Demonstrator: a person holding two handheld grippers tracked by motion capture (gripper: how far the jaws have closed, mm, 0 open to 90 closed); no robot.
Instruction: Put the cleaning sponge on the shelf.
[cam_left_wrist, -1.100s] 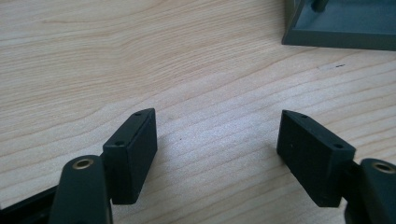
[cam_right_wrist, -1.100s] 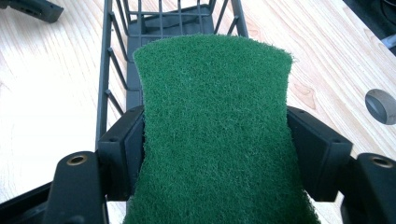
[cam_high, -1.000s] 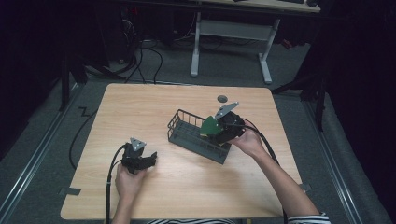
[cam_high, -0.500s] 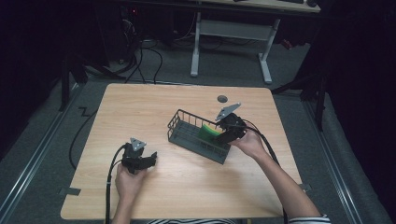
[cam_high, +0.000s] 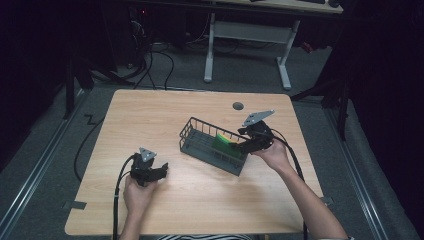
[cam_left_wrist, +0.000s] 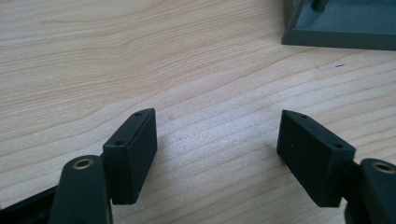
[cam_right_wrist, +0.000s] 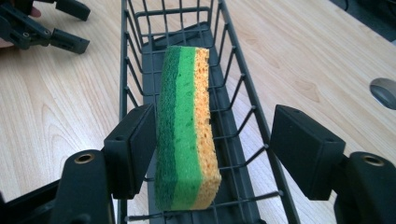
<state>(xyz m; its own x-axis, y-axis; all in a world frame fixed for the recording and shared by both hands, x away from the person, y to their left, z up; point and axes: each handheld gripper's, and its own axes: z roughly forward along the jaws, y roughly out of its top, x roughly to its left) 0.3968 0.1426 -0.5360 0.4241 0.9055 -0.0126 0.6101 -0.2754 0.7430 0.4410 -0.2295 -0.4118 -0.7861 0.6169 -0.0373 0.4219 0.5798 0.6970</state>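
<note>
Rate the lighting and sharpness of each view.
High view: the table is evenly lit, the room beyond is dark, and the picture is slightly soft. Left gripper view: the wood grain is crisp, with soft shadows under the pads. Right gripper view: the sponge is bright and sharp inside the wire basket, without glare.

We see wide bare table left of and behind the basket, and a broad strip along the near edge. The left gripper rests on the wood with nothing between its spread jaws. The right gripper sits at the basket's right end. The sponge stands on edge between the basket's wire walls, beside the left jaw, with a gap on the right. A small round hole lies behind.
</note>
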